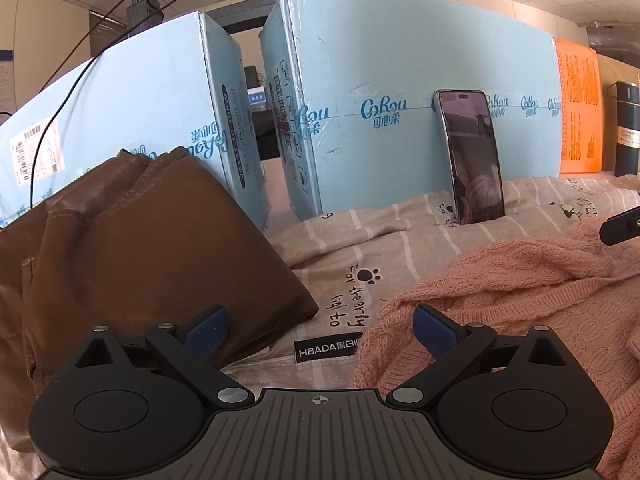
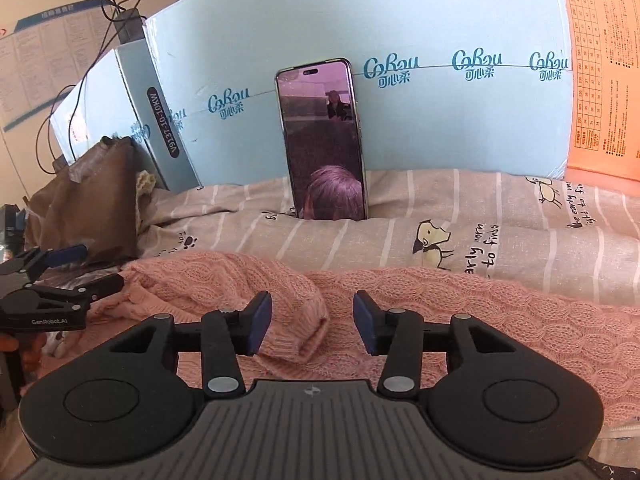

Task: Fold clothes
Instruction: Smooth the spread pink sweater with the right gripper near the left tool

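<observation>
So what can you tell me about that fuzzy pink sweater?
The pink cable-knit sweater looks soft and woolly, with rope-like patterns. It lies rumpled, not yet folded, on the striped beige bedsheet with cartoon prints. One cuffed sleeve end points toward the open right gripper, lying between its blue-padded fingers, which are not closed on it. In the left wrist view its loose-knit edge lies by the open left gripper, with one fingertip over it. Nothing grips it.

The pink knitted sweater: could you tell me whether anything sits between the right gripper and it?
Nothing visible does. The right gripper is open directly over the pink knitted sweater, with a folded cuff between its fingers. The phone stands well behind, against the blue box.
</observation>
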Tool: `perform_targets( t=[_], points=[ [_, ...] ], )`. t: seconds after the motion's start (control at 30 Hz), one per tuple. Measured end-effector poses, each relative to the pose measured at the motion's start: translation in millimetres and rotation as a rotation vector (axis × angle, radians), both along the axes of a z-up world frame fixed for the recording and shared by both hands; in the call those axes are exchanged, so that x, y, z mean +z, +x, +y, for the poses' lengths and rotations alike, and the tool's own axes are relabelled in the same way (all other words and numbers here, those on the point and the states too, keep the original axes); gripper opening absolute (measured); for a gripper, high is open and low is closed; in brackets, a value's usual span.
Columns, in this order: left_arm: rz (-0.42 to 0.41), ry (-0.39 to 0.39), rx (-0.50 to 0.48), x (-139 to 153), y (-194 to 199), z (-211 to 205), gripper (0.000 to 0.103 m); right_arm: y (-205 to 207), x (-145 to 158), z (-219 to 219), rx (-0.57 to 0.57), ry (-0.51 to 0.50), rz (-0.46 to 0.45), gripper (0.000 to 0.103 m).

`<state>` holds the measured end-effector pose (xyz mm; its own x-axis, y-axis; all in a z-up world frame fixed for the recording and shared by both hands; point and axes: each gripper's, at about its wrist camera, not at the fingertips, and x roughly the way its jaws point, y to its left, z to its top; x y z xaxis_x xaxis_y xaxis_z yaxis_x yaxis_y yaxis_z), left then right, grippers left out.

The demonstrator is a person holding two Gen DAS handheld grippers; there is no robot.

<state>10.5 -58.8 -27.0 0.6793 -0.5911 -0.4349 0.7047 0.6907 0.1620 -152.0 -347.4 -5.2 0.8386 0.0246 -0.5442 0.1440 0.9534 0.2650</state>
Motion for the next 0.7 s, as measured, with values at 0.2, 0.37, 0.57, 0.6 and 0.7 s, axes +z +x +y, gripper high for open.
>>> perform_targets(
  t=[0.2, 0.37, 0.57, 0.6, 0.7],
  points=[
    [-0.015, -0.033, -0.029, 5.7, -5.4, 5.4, 0.100, -11.3, 8.9, 26.4, 0.098, 0.188, 0.075, 0.044],
    [-0.024, -0.059, -0.051, 9.7, -9.3, 9.6, 0.100, -7.0, 6.2, 51.4, 0.141, 0.268, 0.194, 0.044],
    [-0.020, -0.075, -0.082, 10.1, -14.9, 12.5, 0.100, 0.0, -1.6, 83.5, 0.156, 0.166, 0.321, 0.050],
    [-0.020, -0.075, -0.089, 10.0, -15.9, 12.2, 0.100, -3.2, -1.8, 86.8, 0.160, 0.134, 0.310, 0.050],
    [-0.020, -0.072, -0.108, 9.4, -19.2, 11.1, 0.100, -19.0, 4.2, 85.4, 0.139, 0.116, 0.229, 0.032]
  ],
)
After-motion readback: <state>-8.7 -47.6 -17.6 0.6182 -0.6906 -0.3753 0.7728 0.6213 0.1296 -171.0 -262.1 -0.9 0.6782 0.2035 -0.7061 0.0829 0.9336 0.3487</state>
